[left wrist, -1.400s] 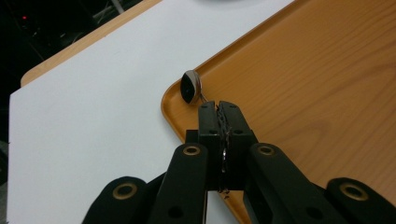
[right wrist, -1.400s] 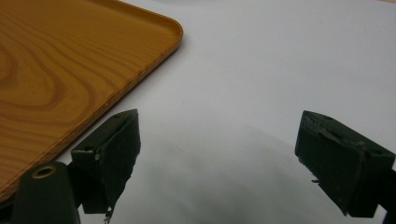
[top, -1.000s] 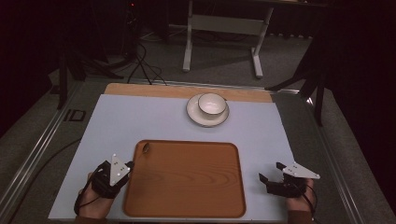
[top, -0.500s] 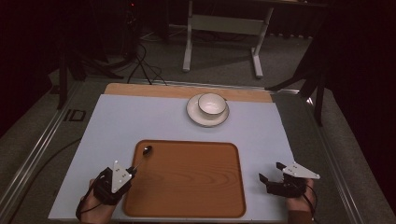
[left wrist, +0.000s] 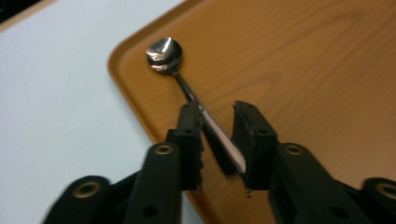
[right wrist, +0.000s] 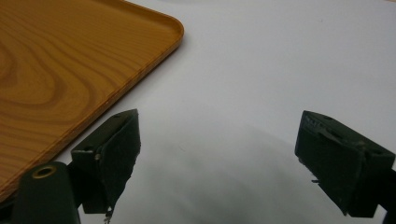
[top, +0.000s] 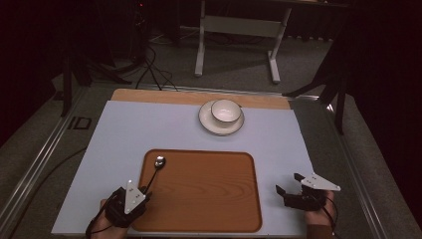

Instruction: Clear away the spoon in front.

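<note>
The pale surface [top: 149,129] carries everything, and the wooden tray [top: 209,199] at its near middle serves as the landmark. Beyond the tray's far edge, well apart from it, a white saucer [top: 205,119] holds a white cup [top: 225,110]. Just off the tray's right edge, over bare surface, the right tongs [top: 287,183] hang released, the jaws standing wide with nothing between them; in the right gripper view [right wrist: 215,154] the tray's rounded corner lies to their upper left. At the tray's near left corner the left tongs [top: 147,191] reach in over the rim from the person's hand [top: 107,219]. Their jaws have just been opening, and in the left gripper view [left wrist: 217,140] they straddle the handle of the spoon [left wrist: 187,88] with a gap on each side, so the grip is let go. The spoon [top: 158,167] lies flat inside the tray along its left rim, near the far left corner. Its long axis runs roughly from the near left corner toward the far edge, leaning slightly to the right. The bowl end points away from the person, and the handle end points back into the left tongs.
</note>
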Available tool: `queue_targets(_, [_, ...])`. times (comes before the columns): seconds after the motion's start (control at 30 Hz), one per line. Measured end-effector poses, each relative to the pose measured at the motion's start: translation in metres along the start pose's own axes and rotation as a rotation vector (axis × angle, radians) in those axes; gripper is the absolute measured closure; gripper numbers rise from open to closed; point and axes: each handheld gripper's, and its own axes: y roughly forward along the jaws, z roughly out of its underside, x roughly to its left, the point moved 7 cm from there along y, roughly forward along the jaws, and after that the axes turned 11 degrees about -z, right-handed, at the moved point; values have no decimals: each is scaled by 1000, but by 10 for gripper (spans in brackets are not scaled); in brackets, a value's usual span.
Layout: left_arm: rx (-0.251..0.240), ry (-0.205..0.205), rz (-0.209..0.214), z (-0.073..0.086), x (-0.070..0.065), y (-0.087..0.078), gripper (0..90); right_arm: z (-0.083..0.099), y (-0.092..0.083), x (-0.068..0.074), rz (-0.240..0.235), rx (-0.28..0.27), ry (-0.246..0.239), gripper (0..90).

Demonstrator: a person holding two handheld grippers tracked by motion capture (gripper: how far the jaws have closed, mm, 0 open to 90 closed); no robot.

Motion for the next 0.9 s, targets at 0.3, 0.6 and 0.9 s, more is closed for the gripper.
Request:
queue_targets(0.3, [-31,-32,30,-1,-1,-3,515,0,0,0,-2,2,-1,140])
queue_targets(0.6, [-65,-95,33,-6,10,-4,418,0,0,0,-2,1,-2,140])
queue_targets(0.9, [-84,-119,13,-14,20,-5,388,0,0,0,-1,-3,-5,140])
